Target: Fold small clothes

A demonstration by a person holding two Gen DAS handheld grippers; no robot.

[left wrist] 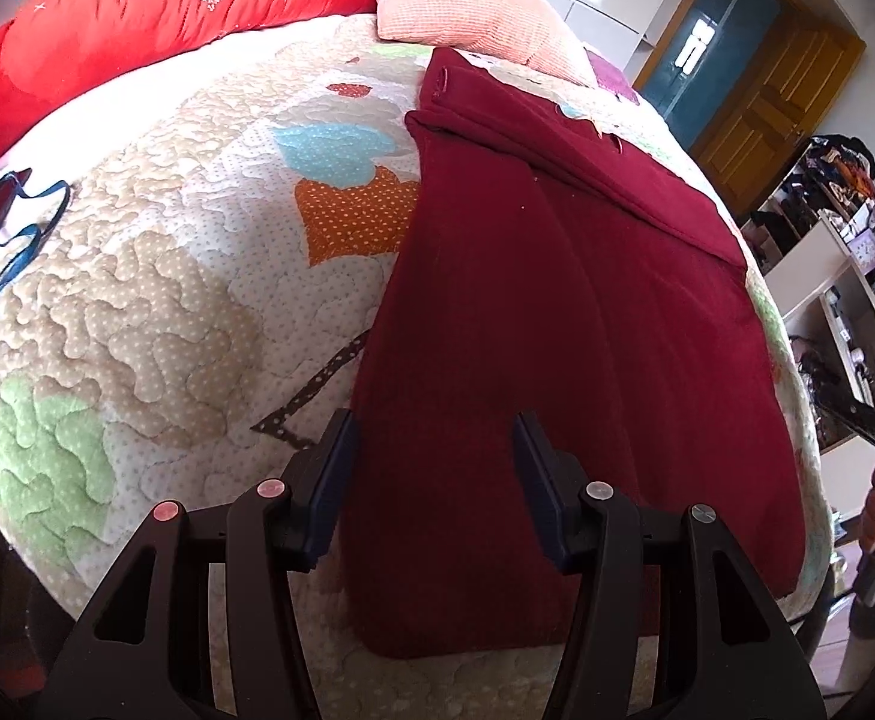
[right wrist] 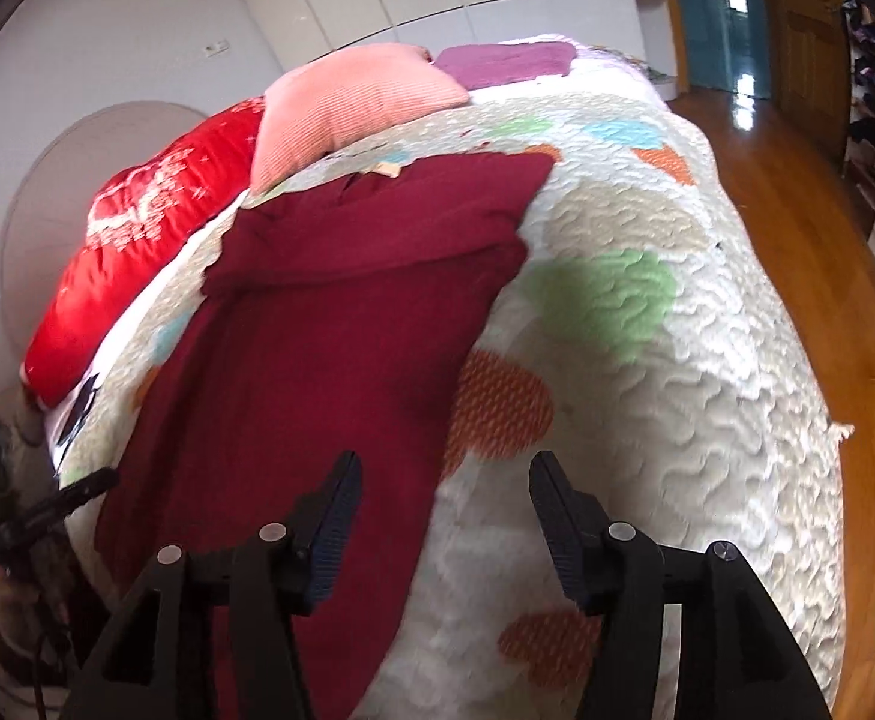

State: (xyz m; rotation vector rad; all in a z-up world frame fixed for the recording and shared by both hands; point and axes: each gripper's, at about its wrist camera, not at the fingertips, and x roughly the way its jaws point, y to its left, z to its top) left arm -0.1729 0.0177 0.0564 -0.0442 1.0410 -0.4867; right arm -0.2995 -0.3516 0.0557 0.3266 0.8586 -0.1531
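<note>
Plainly no legible writing; maroon garment (left wrist: pixel 557 330) w/ both hand-held grippers spread.

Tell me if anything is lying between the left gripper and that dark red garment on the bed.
Nothing visible does. The left gripper is open right over the near end of the dark red garment, which lies flat on the quilt. The pink pillow and red blanket sit beyond its far end.
</note>
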